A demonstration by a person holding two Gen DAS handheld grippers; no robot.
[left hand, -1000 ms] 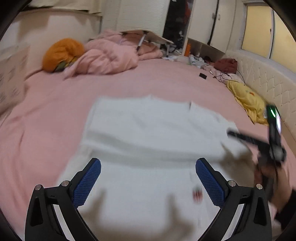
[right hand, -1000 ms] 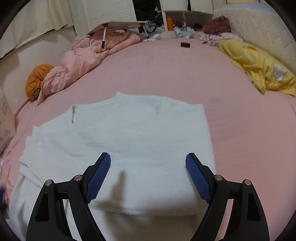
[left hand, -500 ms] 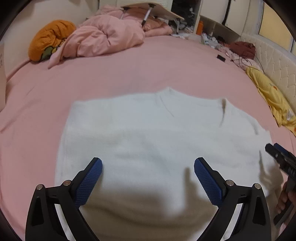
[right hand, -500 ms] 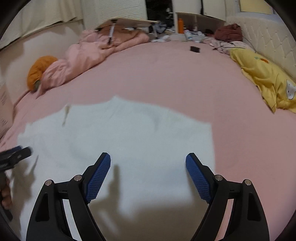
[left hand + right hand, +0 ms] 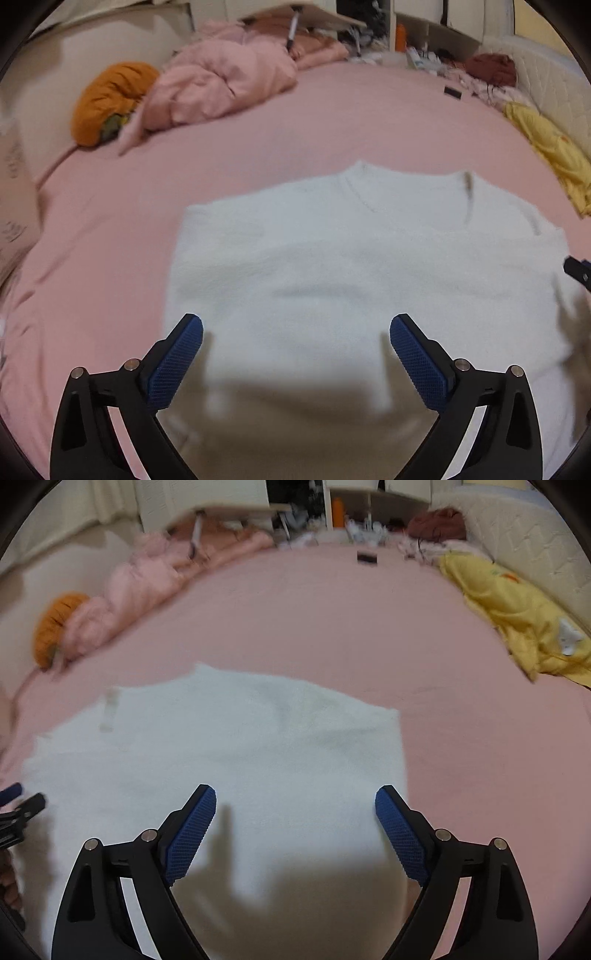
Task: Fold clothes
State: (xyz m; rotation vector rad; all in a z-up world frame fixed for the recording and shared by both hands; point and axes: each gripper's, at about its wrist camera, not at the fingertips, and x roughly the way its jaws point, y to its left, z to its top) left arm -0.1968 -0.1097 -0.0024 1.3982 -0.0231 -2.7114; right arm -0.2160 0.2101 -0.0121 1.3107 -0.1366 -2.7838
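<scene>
sweater (image 5: 369,266): plain white
bed sheet (image 5: 314,122): pink
quilt (image 5: 221,85): pale pink
cushion (image 5: 110,99): orange
blanket (image 5: 517,616): yellow
left tongs (image 5: 295,354): black arms, blue dimpled pads
right tongs (image 5: 295,823): black arms, blue dimpled pads

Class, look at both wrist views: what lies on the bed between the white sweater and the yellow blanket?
Nothing: in the right wrist view only bare pink bedsheet separates the white sweater from the yellow blanket.

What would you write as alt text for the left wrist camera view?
A white sweater lies flat on a pink bed, with the open left gripper hovering over its lower part. The right gripper peeks in at the right edge; pink bedding is piled beyond.
</scene>
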